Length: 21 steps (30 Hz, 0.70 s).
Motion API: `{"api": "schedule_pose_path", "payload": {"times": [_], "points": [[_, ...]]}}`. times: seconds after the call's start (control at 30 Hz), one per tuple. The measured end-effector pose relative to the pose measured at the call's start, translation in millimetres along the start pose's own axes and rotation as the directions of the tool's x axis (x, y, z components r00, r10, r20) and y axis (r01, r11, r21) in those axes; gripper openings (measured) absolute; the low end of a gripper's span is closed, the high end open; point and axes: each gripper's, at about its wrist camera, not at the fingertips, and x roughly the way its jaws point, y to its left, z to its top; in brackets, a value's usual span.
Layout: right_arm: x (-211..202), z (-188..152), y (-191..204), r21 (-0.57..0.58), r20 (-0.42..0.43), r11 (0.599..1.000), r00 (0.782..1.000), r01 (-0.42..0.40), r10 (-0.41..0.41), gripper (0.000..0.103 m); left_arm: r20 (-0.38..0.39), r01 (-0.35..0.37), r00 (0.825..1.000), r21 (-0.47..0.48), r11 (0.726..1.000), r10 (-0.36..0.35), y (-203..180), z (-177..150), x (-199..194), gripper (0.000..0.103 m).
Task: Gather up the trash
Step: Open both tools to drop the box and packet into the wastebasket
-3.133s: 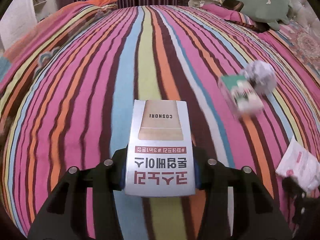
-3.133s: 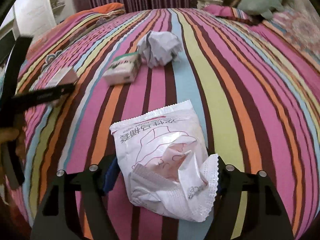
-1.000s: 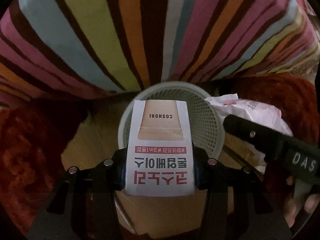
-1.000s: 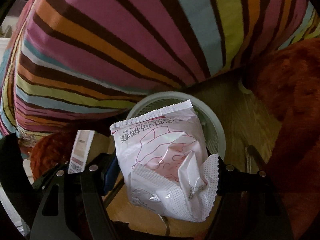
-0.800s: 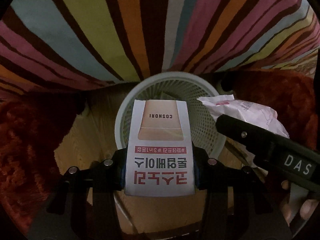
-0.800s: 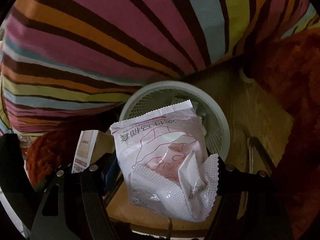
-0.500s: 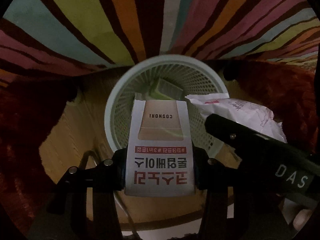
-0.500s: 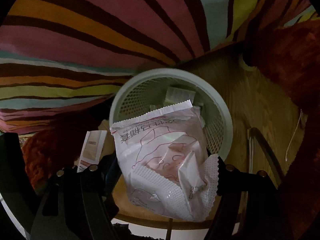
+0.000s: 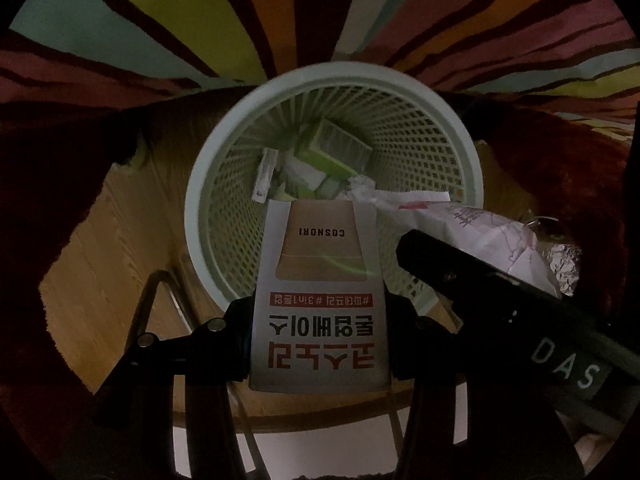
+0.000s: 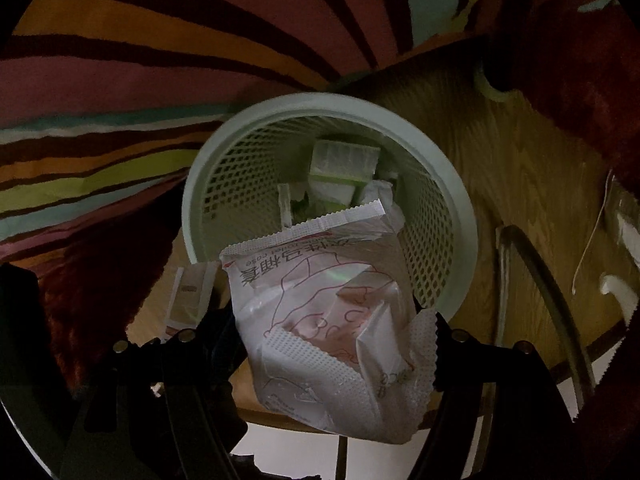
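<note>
- Left claw (image 9: 320,322) is clamped on the COSNORI carton (image 9: 320,300), a flat grey box with red Korean print; its far end hangs over the near rim of the mesh wastebasket (image 9: 224,152).
- Right claw (image 10: 332,336) is clamped on the white plastic wrapper (image 10: 320,300), a crinkly pouch with pink line art and a serrated edge; its top reaches over the near rim of the basket (image 10: 460,200).
- Basket stands on the wood floor (image 9: 104,240) beside the striped bedspread (image 9: 160,32); it already holds a green-and-white box (image 9: 332,152) and some paper scraps.
- Step in hand, by my reading: the drop. Push both claws a bit further forward so each item sits fully inside the rim, not straddling it.
- Release one at a time. The right claw's body crosses just beside the carton in the left view, so don't let them knock.
- The wrapper is light and floppy and may cling to a finger or drift to the floor; open wide and tip it down.
- The carton is stiff and should fall clean if its nose points into the basket.
- Versus 3.1 s ago: both claws were over the bed, with other trash lying on the stripes. Now both look down into the basket.
- Over the last second the basket has grown larger and more centred in both views; both grips look unchanged.
</note>
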Motion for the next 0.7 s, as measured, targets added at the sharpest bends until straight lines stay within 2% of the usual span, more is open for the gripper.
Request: {"api": "schedule_pose_path", "payload": {"times": [0.5, 0.57, 0.63, 0.67, 0.7], "points": [[15, 5, 0, -0.010, -0.040, 1.000, 0.999, 0.009, -0.010, 0.069, -0.059, -0.002, 0.998, -0.033, 0.999, 0.000, 6, 1, 11, 0.049], [16, 5, 1, -0.011, -0.045, 1.000, 0.999, 0.002, -0.003, 0.069, -0.062, -0.012, 0.998, -0.036, 0.999, 0.010, 7, 1, 12, 0.066], [18, 6, -2, 0.001, -0.045, 1.000, 0.999, -0.003, 0.003, 0.073, -0.059, -0.009, 0.998, -0.045, 0.999, 0.006, 8, 1, 12, 0.072], [17, 6, -2, 0.004, -0.044, 1.000, 0.999, -0.003, 0.003, 0.074, -0.058, -0.014, 0.998, -0.049, 0.999, 0.011, 9, 1, 12, 0.078], [17, 6, -4, 0.012, -0.042, 1.000, 0.999, 0.000, 0.000, 0.081, -0.058, -0.017, 0.998, -0.052, 0.999, 0.014, 9, 1, 13, 0.081]]}}
